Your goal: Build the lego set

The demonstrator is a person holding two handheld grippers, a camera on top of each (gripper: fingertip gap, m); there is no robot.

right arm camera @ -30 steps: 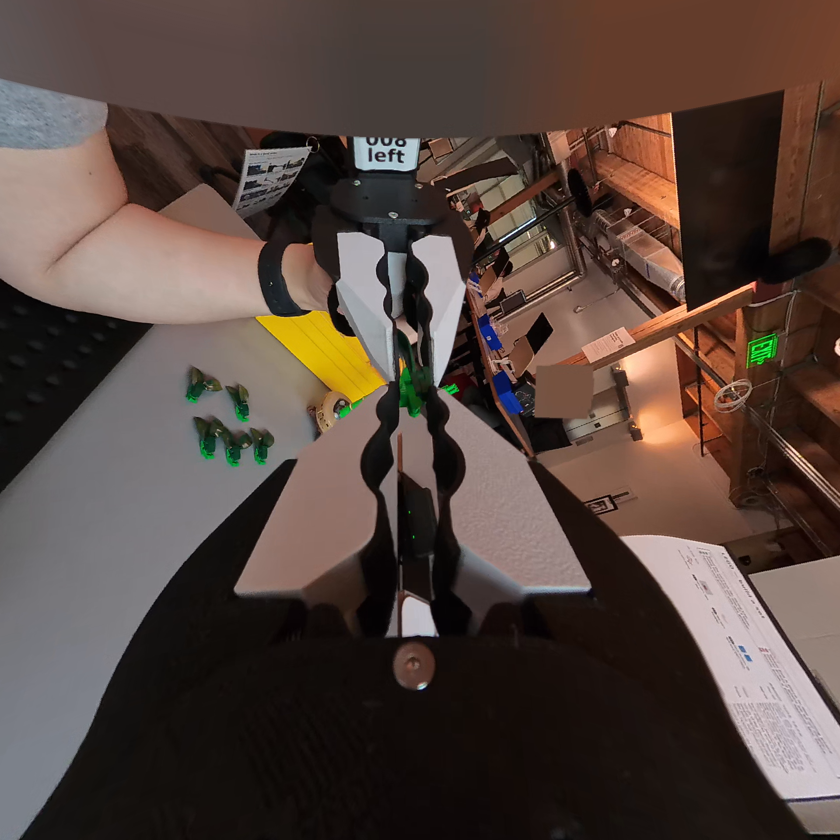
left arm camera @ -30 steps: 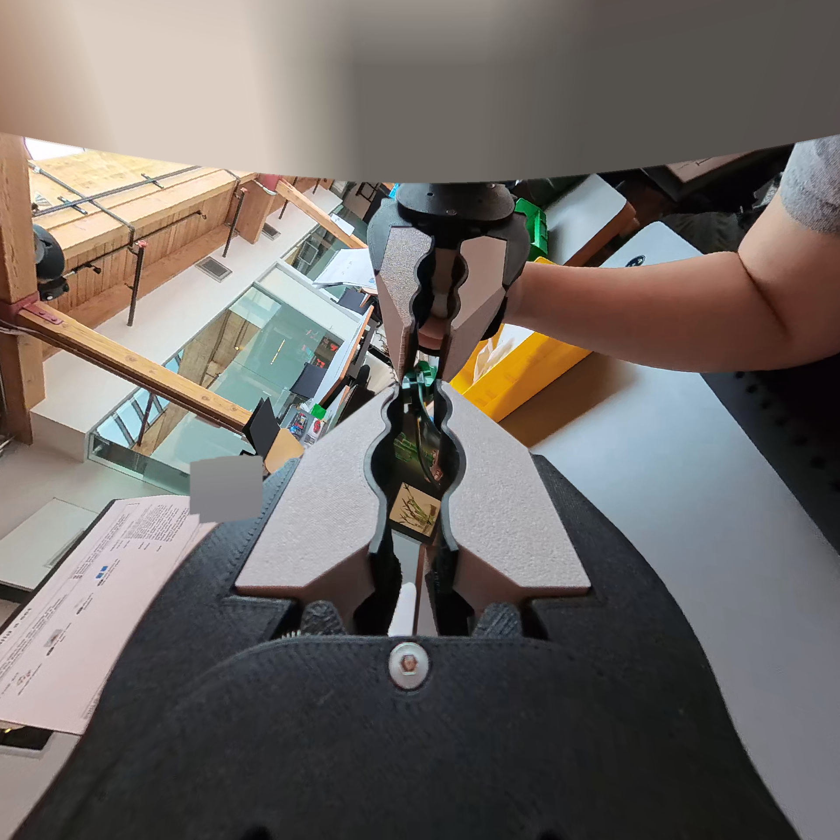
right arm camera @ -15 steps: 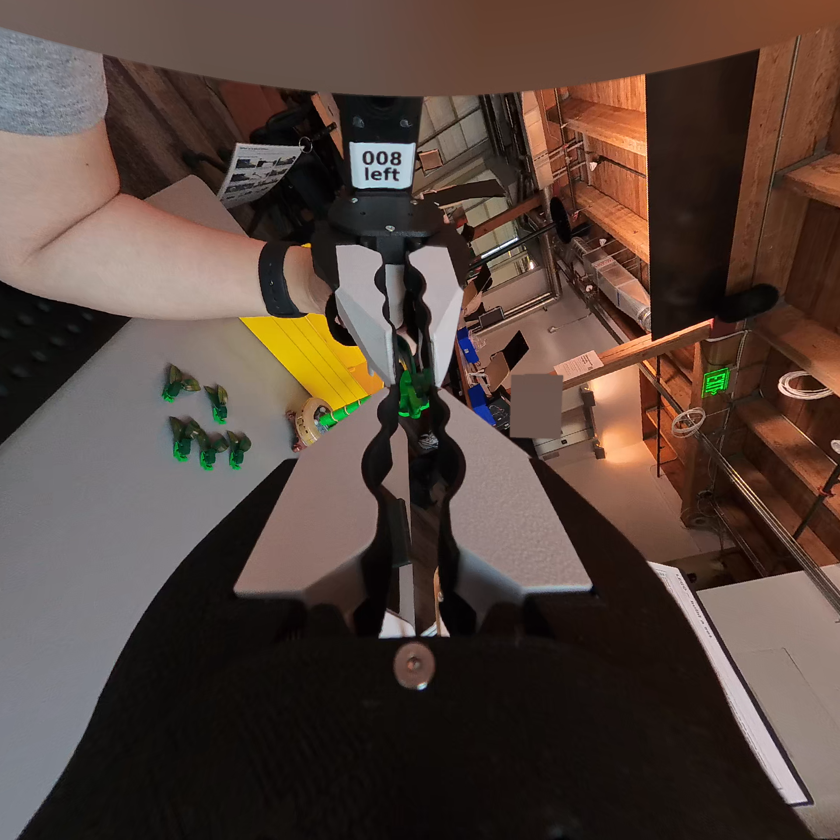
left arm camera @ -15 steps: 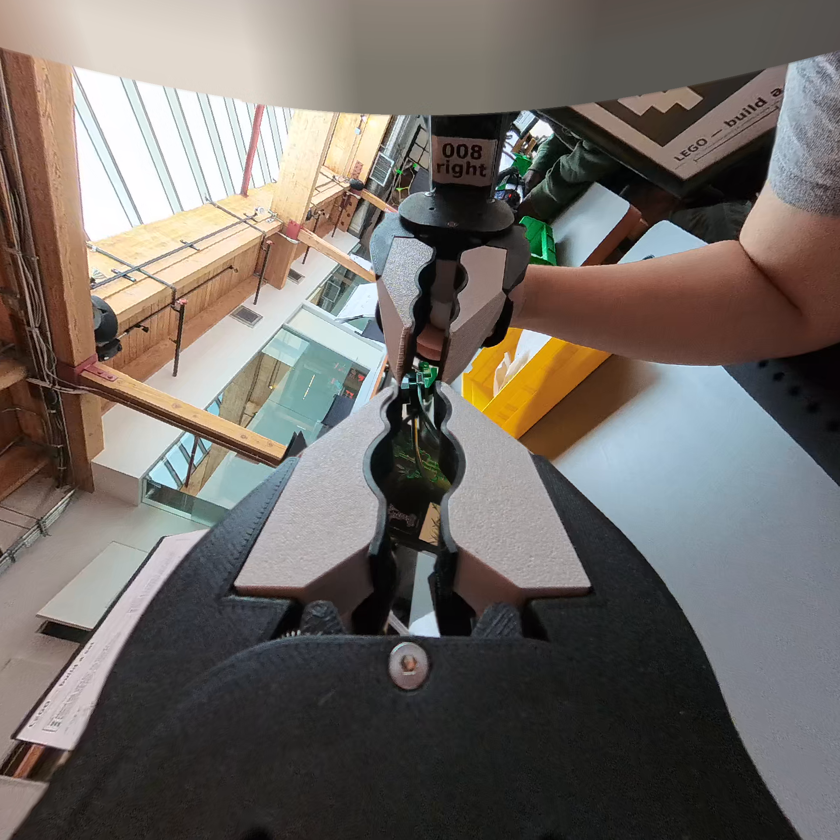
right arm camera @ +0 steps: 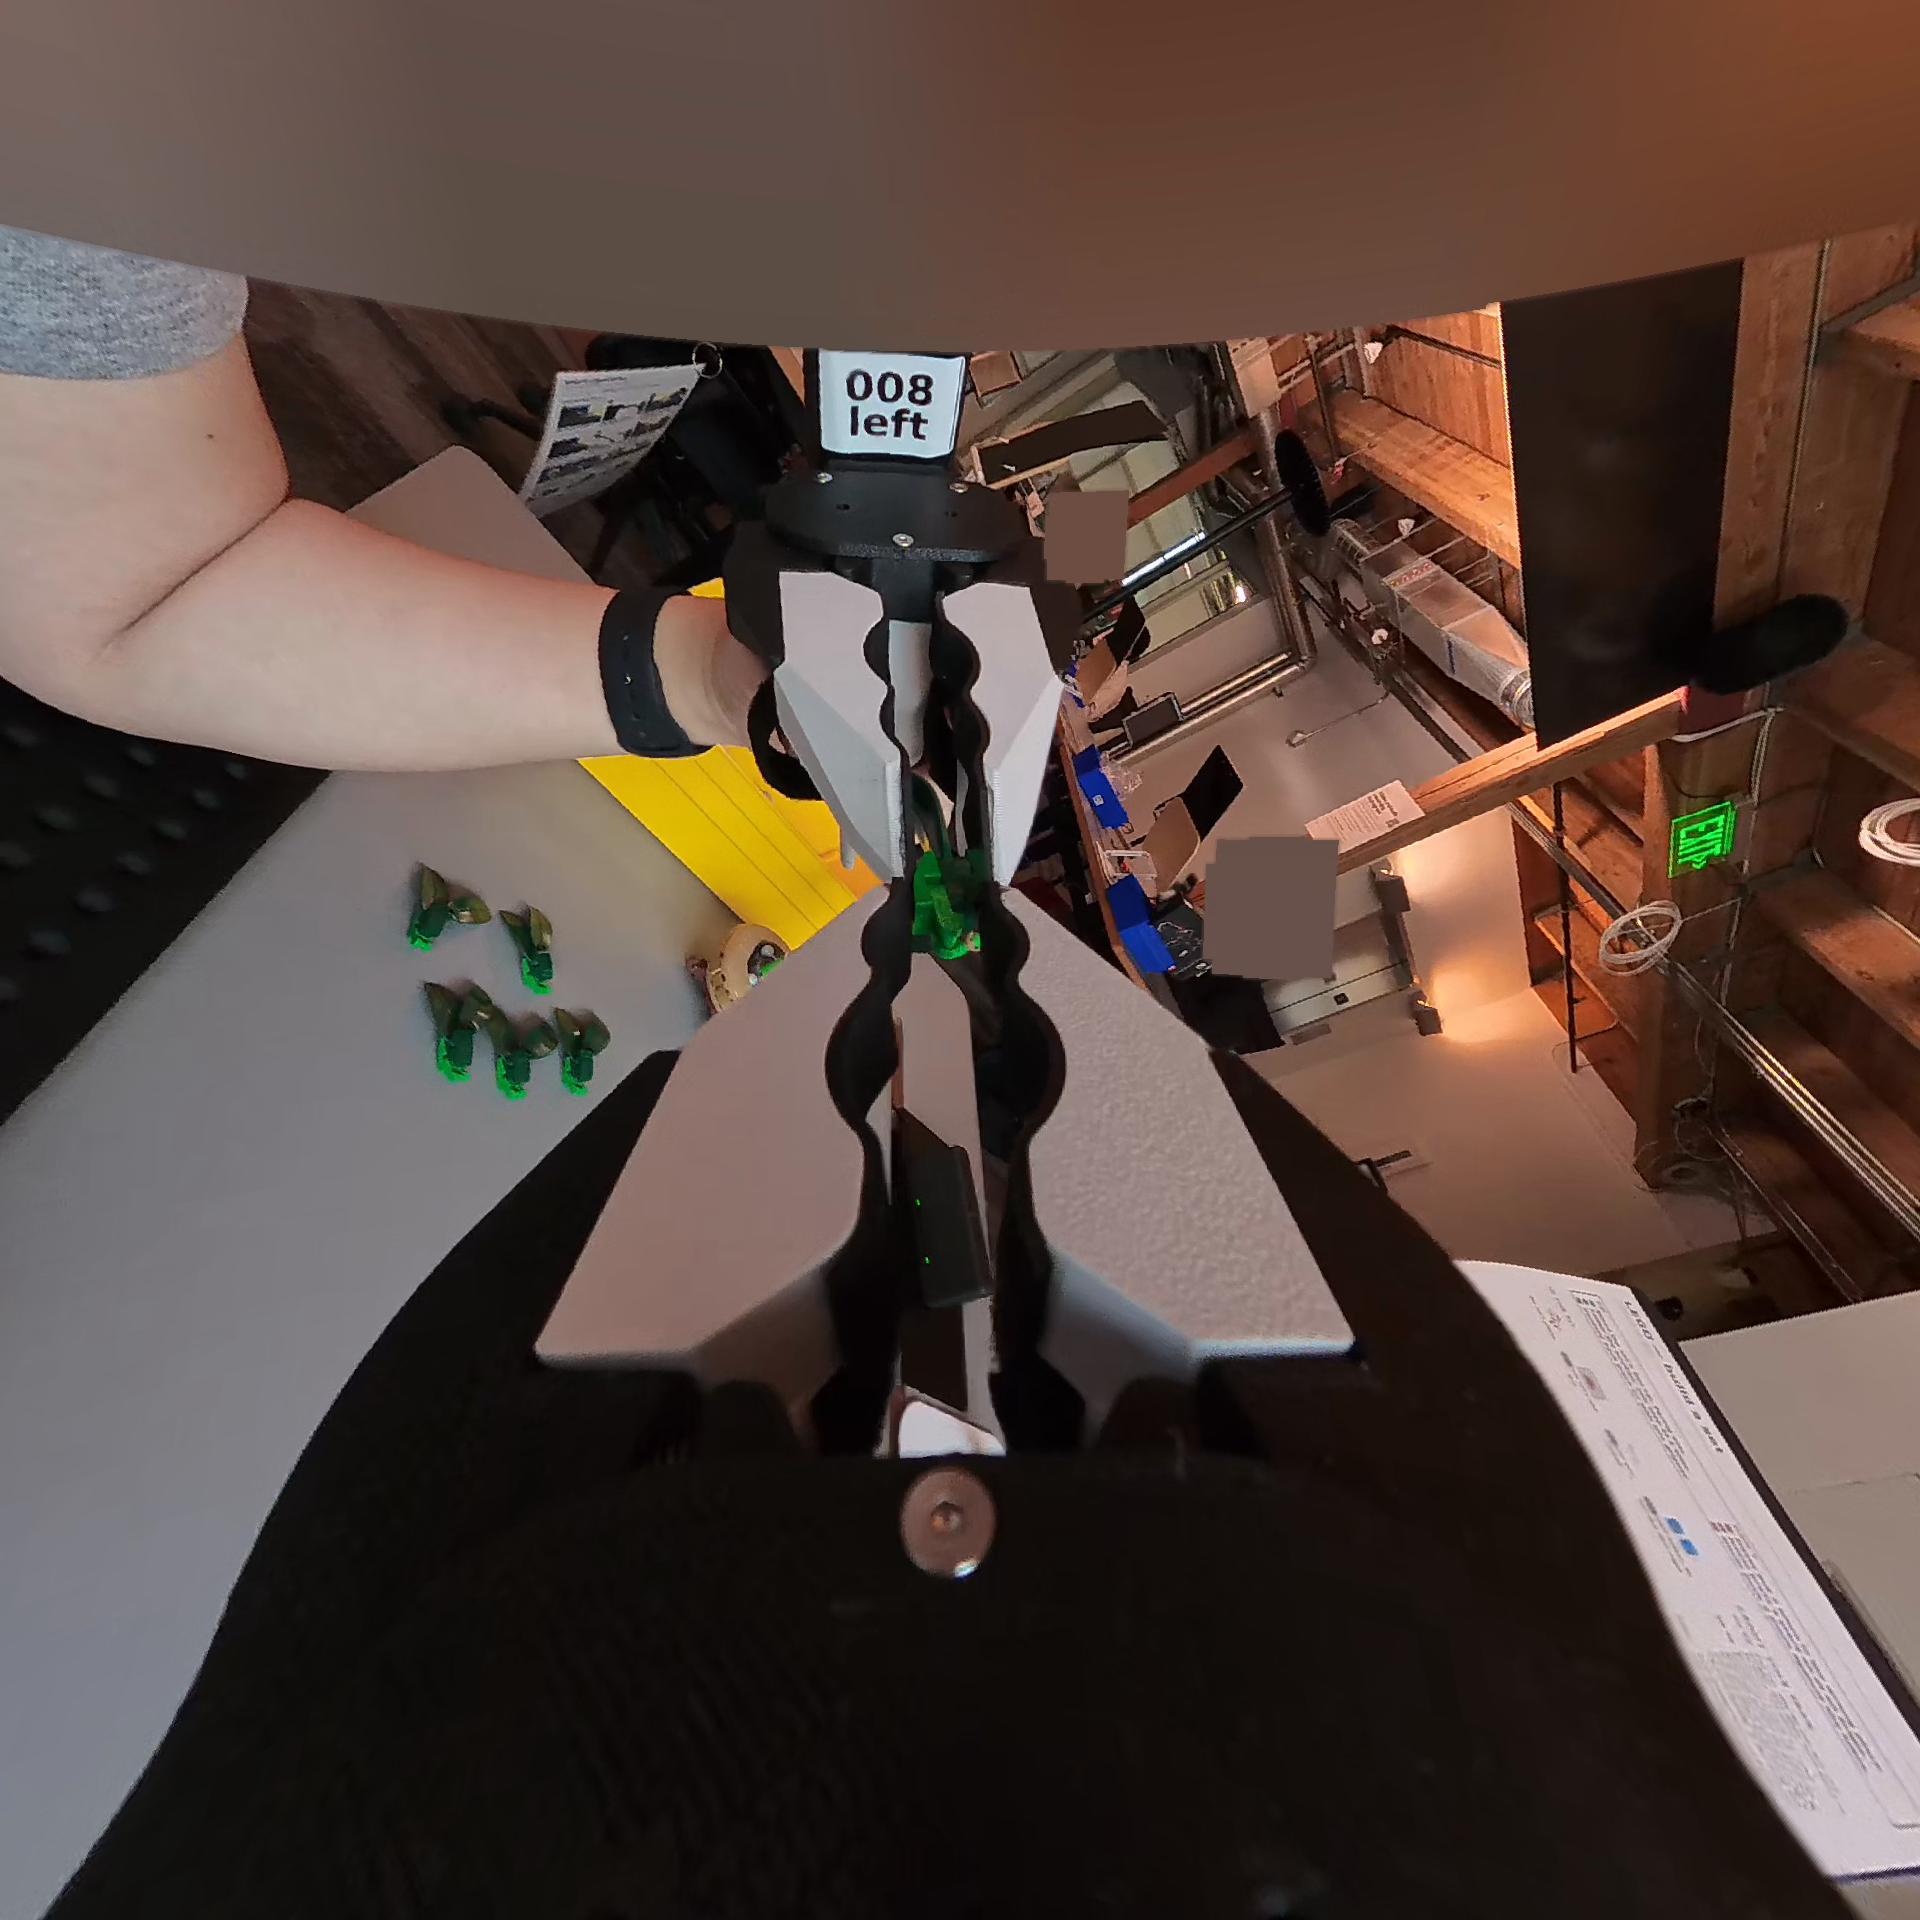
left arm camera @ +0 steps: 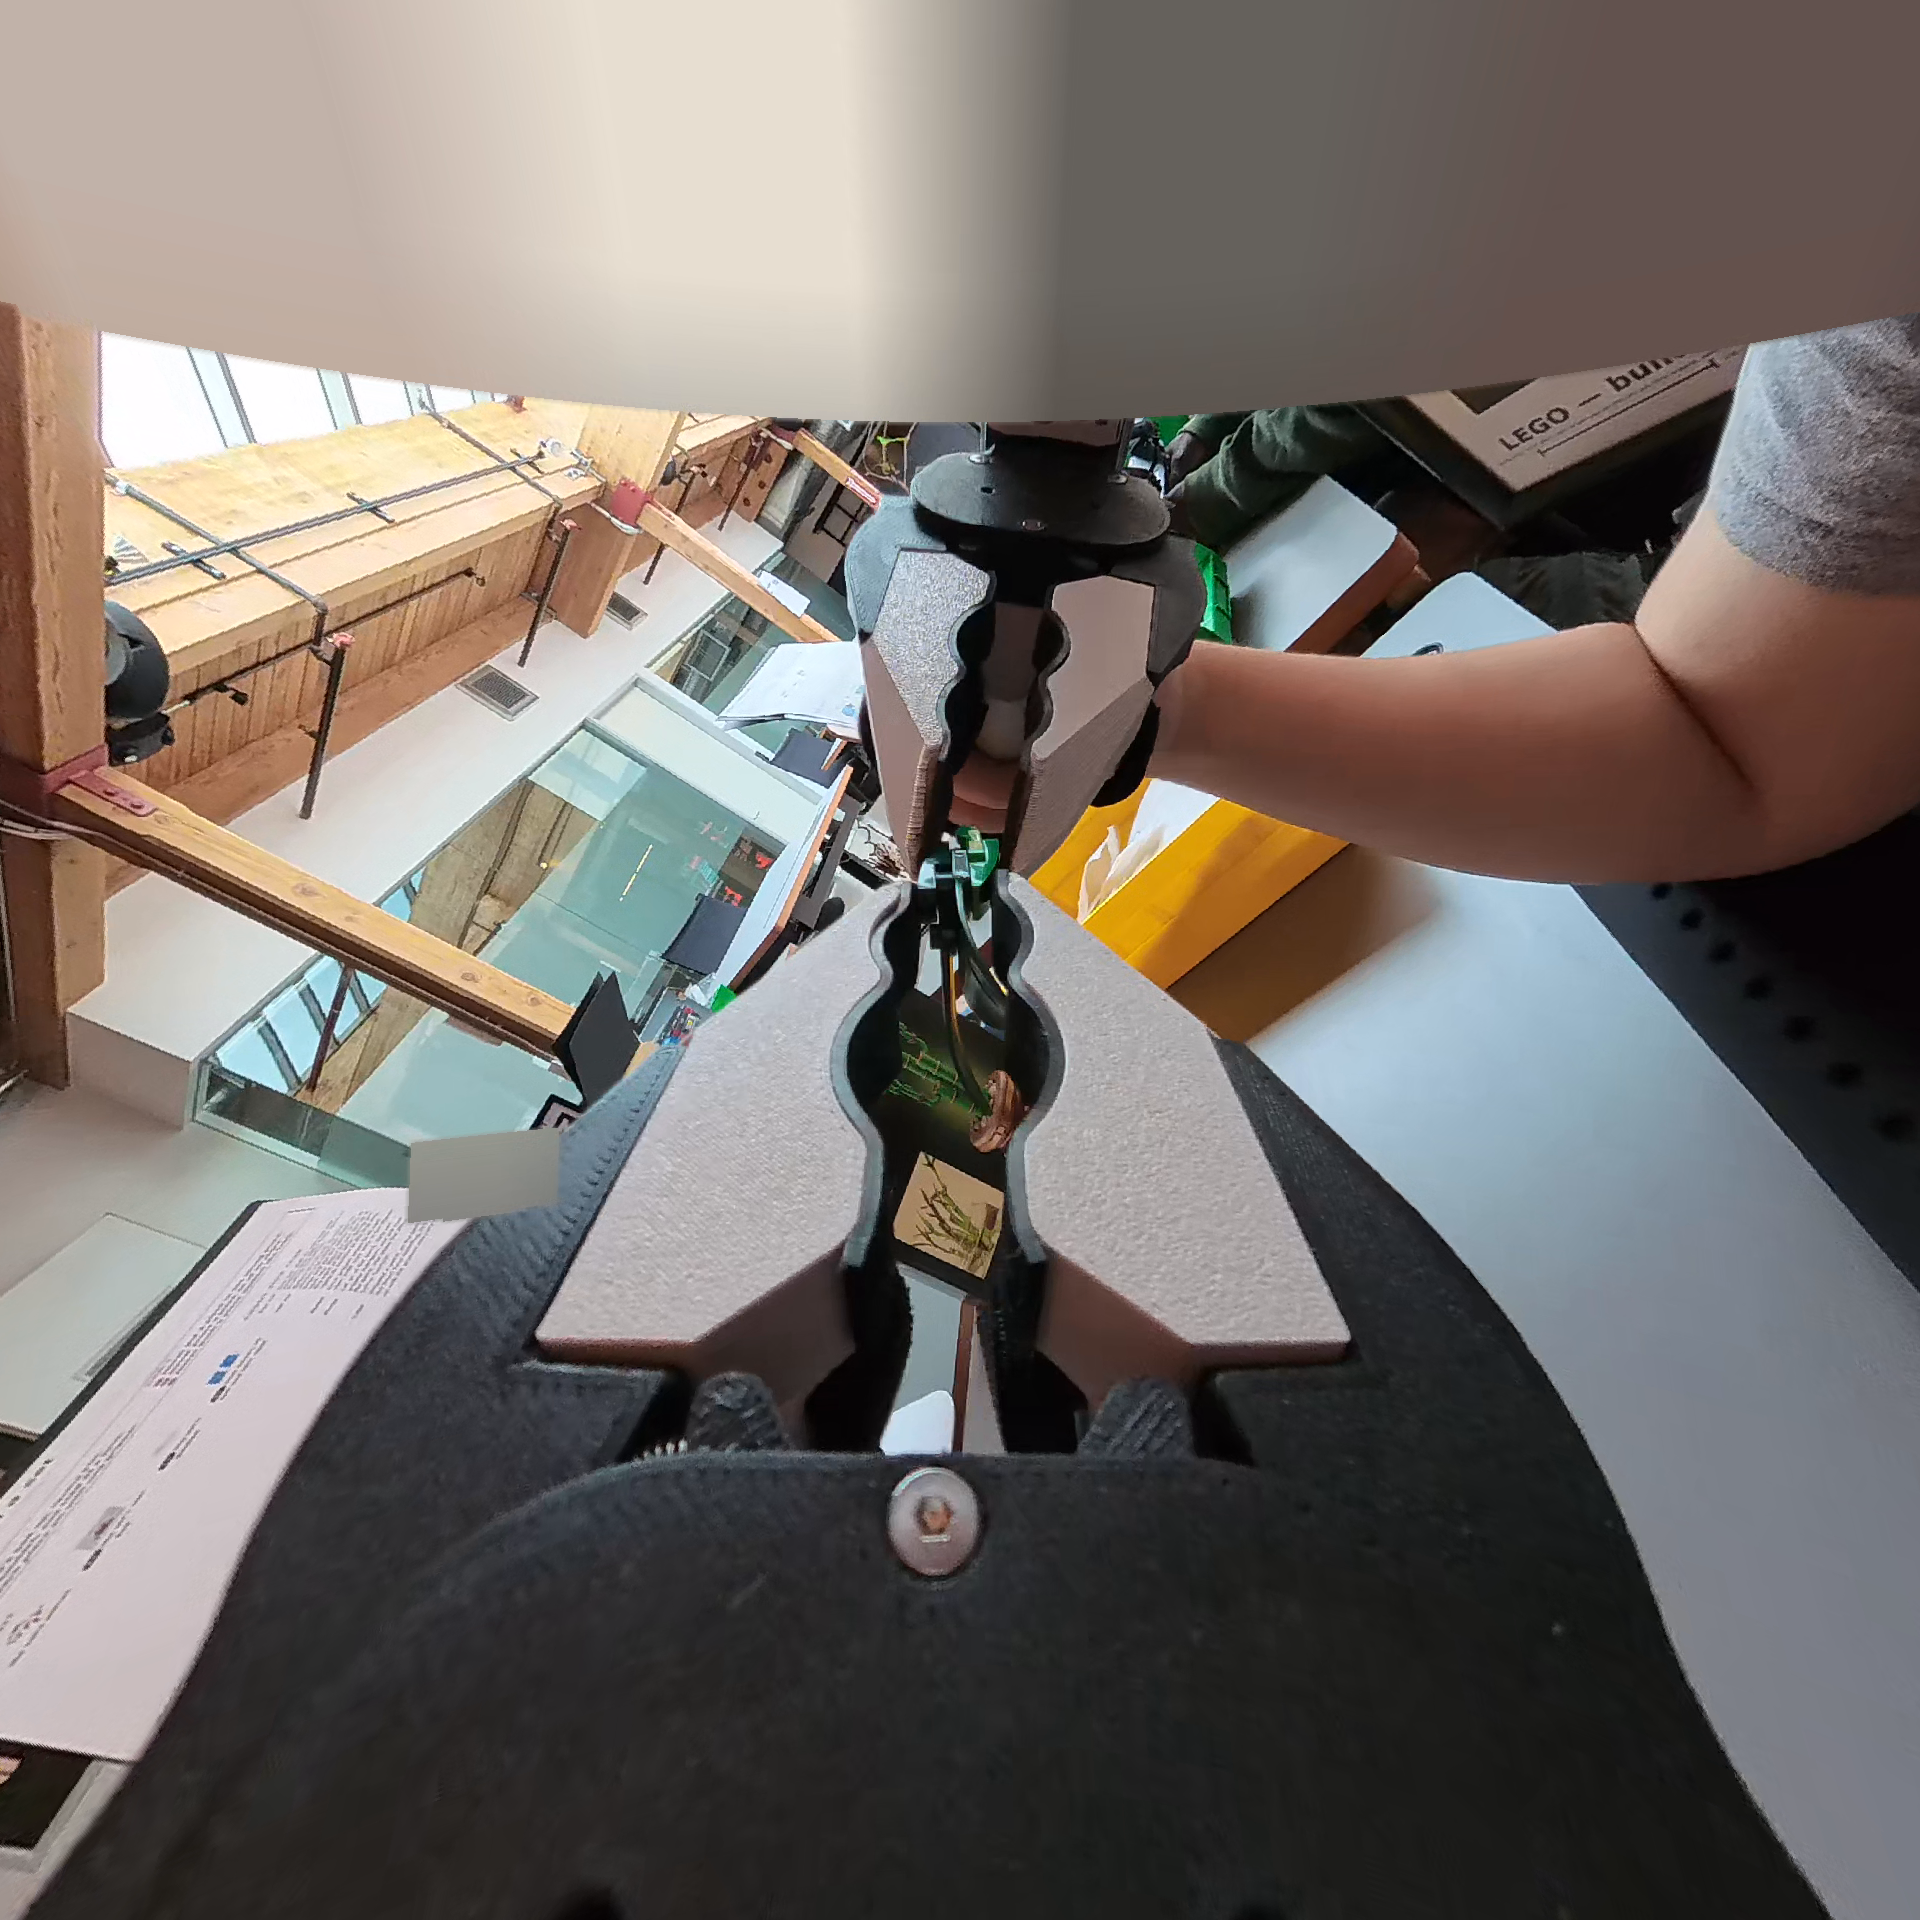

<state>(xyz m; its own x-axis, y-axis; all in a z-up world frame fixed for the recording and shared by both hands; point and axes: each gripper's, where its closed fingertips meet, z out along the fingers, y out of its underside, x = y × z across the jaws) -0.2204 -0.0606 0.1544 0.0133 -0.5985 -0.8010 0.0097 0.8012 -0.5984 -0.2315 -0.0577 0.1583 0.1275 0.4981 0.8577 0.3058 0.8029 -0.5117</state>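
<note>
A small green lego assembly (right arm camera: 943, 902) hung in the air above the bench (right arm camera: 260, 1195), pinched tip to tip between the two grippers. The right gripper (right arm camera: 945, 914) was clamped on its near end and the left gripper (left arm camera: 961, 883) on the other end, each set of jaws nearly together. In the right wrist view, five small green leaf pieces (right arm camera: 499, 997) lay loose on the grey bench at nine o'clock of the assembly, with a round tan piece (right arm camera: 743, 966) just beside them and a yellow bin (right arm camera: 727, 821) behind. A printed sheet (right arm camera: 1714, 1579) lay at four o'clock.
</note>
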